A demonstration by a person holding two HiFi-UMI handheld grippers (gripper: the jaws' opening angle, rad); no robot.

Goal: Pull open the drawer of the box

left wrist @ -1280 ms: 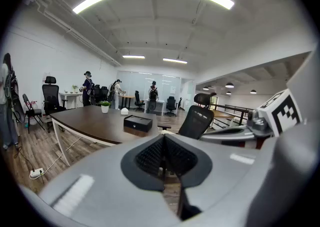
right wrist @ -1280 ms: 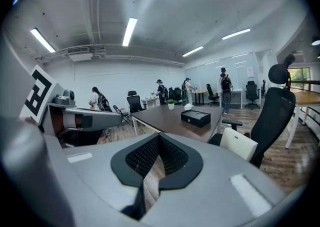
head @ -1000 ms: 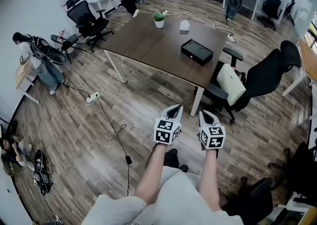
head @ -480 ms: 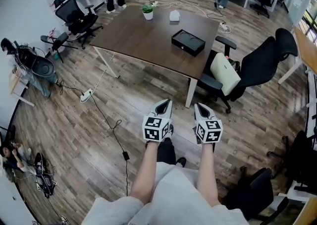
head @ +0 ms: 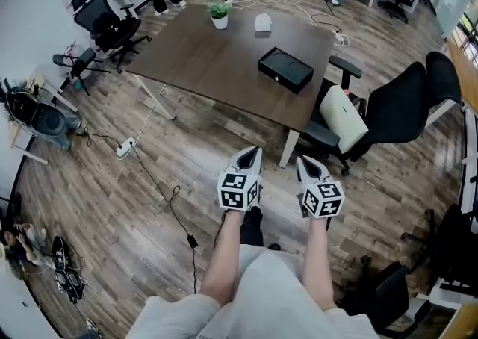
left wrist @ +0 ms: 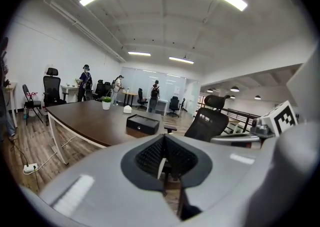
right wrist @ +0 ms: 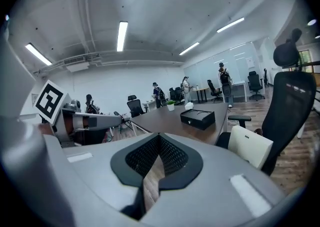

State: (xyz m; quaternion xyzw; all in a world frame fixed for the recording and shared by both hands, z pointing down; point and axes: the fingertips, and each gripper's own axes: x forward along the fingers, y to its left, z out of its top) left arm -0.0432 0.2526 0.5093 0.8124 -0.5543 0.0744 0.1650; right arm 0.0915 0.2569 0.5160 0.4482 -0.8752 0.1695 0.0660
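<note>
Since the box point(head: 286, 69) looks rigid but light, it will likely skid on the smooth table point(head: 202, 54) when you tug its drawer, so pin the body and take the small knob on its front. Your left gripper point(head: 252, 155) has its jaws together on nothing, and your right gripper point(head: 307, 163) likewise. The box sits well ahead of both, roughly between their lines.

wood floor point(head: 112, 203), brown table point(head: 213, 61), blk chair point(head: 403, 106)

L gripper point(left wrist: 163, 139) fingers closed, empty; black box point(left wrist: 142, 124) on table point(left wrist: 85, 119) ahead.
</note>
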